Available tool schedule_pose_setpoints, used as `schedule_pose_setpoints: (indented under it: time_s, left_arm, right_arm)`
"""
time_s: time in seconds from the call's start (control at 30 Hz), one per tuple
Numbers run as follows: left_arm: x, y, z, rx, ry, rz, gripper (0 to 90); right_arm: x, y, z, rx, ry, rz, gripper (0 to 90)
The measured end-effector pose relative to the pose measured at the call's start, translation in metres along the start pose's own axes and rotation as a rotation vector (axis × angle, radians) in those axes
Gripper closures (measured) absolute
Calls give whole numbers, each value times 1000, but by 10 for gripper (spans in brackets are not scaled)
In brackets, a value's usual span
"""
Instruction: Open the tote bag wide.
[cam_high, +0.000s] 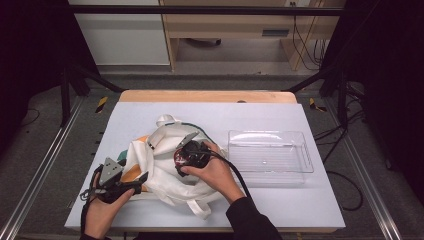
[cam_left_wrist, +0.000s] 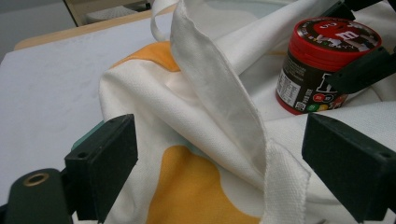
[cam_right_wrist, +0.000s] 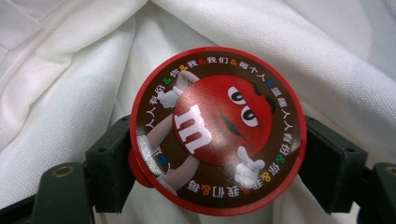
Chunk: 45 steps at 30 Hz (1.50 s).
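The red-lidded M&M's candy jar (cam_right_wrist: 218, 129) sits between the jaws of the right hand-held gripper (cam_high: 192, 154), standing upright on the white tote bag (cam_high: 165, 170) that lies on the worktop (cam_high: 280, 200). The right hand (cam_high: 216, 172) reaches in from the lower right, angled towards the bag's middle. Its jaws stand wide and flank the lid on both sides, right against its rim. The left hand-held gripper (cam_left_wrist: 233, 168) rests at the bag's left edge, jaws open, with a fold of the bag's cloth and a strap between them, unclamped. A clear plastic tray (cam_high: 270, 155) lies just right of the bag.
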<state>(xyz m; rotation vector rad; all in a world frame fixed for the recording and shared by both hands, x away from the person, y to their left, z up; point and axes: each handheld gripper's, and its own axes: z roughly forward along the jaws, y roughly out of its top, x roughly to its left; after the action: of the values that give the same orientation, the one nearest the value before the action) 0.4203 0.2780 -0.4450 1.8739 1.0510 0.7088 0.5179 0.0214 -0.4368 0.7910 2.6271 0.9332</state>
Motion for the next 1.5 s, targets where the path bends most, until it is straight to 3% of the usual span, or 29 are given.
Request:
schedule_pose_setpoints:
  time_s: [1.23,1.5]
  left_arm:
    - [0,0,1,7,1,1,104]
    - [3,0,-2,-4,15,-16,89]
  right_arm:
    - [-1,0,0,-7,21,3,256]
    - [1,0,-2,1,0,-1,257]
